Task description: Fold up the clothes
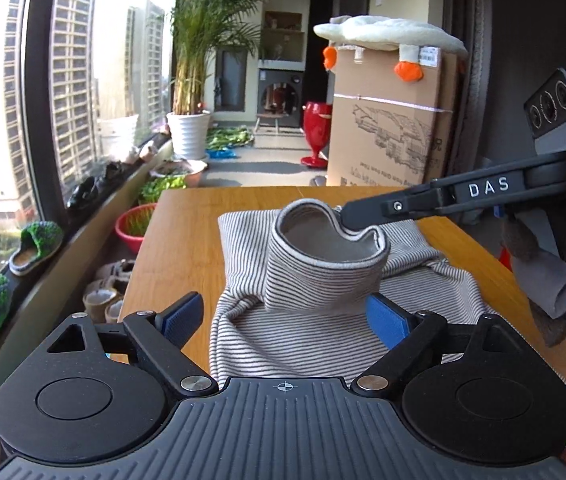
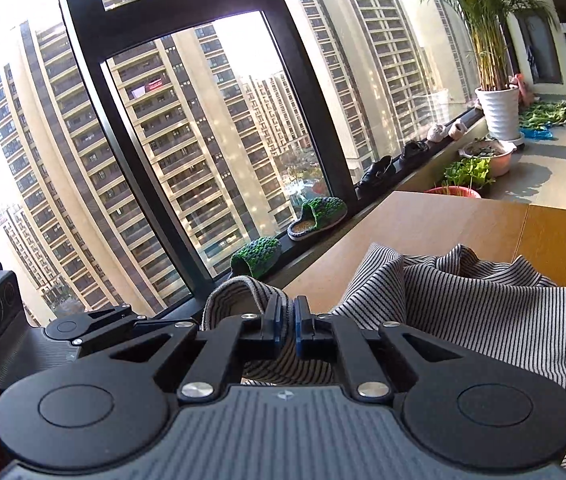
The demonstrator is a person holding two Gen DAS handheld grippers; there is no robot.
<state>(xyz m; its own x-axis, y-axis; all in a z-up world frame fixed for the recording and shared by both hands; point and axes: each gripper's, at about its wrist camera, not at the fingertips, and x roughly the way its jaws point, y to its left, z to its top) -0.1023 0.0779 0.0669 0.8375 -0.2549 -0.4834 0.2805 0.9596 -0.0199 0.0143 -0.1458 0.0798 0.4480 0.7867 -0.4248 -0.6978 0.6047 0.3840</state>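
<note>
**Sleeve cuff pinched, left tool free**

Right tool (image 2: 287, 320) clamps the striped shirt's cuff (image 1: 329, 236), lifted above the desk (image 1: 187, 216). Left tool (image 1: 287, 316) gapes wide, holding nothing. Shirt (image 1: 283, 344) lies bunched on desk. Risk: thin pinch slips, or the pull drags the whole garment off-square.

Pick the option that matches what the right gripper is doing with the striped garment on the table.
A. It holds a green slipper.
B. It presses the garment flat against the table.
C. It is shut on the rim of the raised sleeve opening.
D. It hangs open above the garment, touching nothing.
C: the right gripper has its blue pads closed together on the striped garment, pinching the rim of the raised cuff, which stands up off the table.
</note>
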